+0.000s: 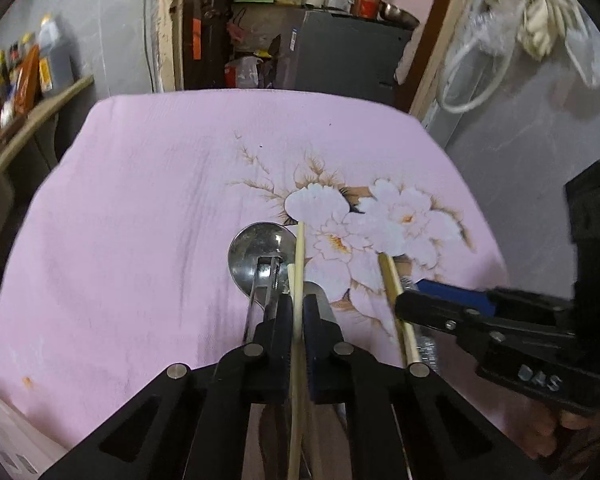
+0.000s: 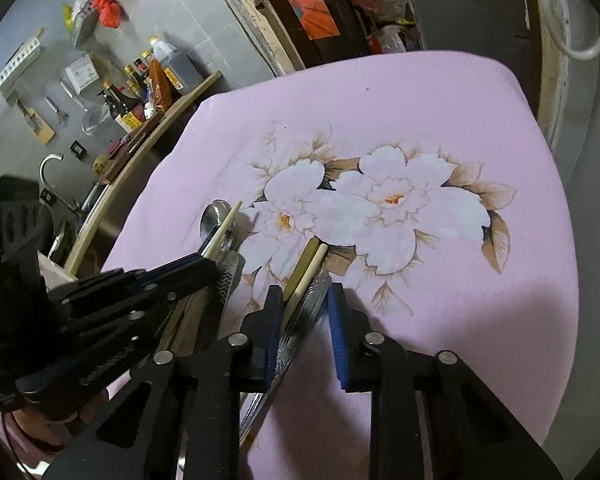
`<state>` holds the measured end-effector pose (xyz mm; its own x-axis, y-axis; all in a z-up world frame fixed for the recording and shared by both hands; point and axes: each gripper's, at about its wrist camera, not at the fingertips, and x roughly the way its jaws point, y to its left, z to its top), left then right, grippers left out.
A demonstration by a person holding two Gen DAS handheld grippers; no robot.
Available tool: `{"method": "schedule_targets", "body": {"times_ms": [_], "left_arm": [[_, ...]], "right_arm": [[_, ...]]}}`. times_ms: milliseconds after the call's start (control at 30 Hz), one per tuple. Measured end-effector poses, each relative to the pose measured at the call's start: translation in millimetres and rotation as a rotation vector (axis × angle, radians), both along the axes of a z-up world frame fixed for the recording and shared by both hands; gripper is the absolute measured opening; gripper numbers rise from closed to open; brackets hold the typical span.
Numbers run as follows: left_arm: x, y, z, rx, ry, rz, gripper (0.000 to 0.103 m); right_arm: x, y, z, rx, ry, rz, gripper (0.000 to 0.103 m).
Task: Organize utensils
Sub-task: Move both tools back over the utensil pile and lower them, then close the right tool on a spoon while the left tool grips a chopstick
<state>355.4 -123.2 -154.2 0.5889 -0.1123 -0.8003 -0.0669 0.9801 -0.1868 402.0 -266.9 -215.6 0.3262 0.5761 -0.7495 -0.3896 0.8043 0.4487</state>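
Observation:
A pale chopstick (image 1: 299, 264) runs between the pads of my left gripper (image 1: 298, 300), which is shut on it. Its tip lies beside the bowl of a steel spoon (image 1: 256, 254) on the pink flowered cloth (image 1: 140, 200). In the right wrist view, two more chopsticks (image 2: 306, 264), one olive and one pale, lie between the fingers of my right gripper (image 2: 304, 300) with a patterned metal handle (image 2: 312, 300). That gripper is shut on them. The left gripper (image 2: 216, 264) shows there at the left with its chopstick (image 2: 226, 226) over the spoon (image 2: 214, 216). The right gripper (image 1: 408, 300) enters the left wrist view from the right.
A counter ledge with sauce bottles (image 2: 152, 76) and a sink tap (image 2: 50, 164) runs along the table's left side. A dark cabinet (image 1: 340, 52) and cluttered shelves stand beyond the far edge. The cloth's far half (image 2: 460, 100) is bare. A person's fingers (image 1: 548, 420) hold the right gripper.

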Motion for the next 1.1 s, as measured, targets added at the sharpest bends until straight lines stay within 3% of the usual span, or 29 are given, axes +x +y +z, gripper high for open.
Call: {"method": "schedule_targets", "body": {"times_ms": [167, 200, 467, 633, 900, 1100], "left_arm": [[-9, 13, 3, -0.083, 0.000, 0.045, 0.005], [-11, 14, 4, -0.094, 0.001, 0.046, 0.005], [-23, 18, 15, -0.144, -0.017, 0.024, 0.005], [-28, 26, 17, -0.220, -0.023, 0.020, 0.005], [-45, 29, 26, -0.256, -0.053, -0.019, 0.005], [-42, 25, 14, -0.206, 0.014, -0.024, 0.006]], "right_arm": [[5, -5, -6, 0.056, 0.079, -0.018, 0.009], [4, -7, -6, 0.075, 0.090, -0.024, 0.003], [-14, -13, -6, 0.126, 0.121, -0.062, 0.002], [-22, -20, 1, 0.123, 0.113, -0.093, 0.002], [-40, -29, 29, 0.075, 0.013, -0.128, 0.002], [-39, -29, 26, 0.062, 0.028, -0.126, 0.001]]}}
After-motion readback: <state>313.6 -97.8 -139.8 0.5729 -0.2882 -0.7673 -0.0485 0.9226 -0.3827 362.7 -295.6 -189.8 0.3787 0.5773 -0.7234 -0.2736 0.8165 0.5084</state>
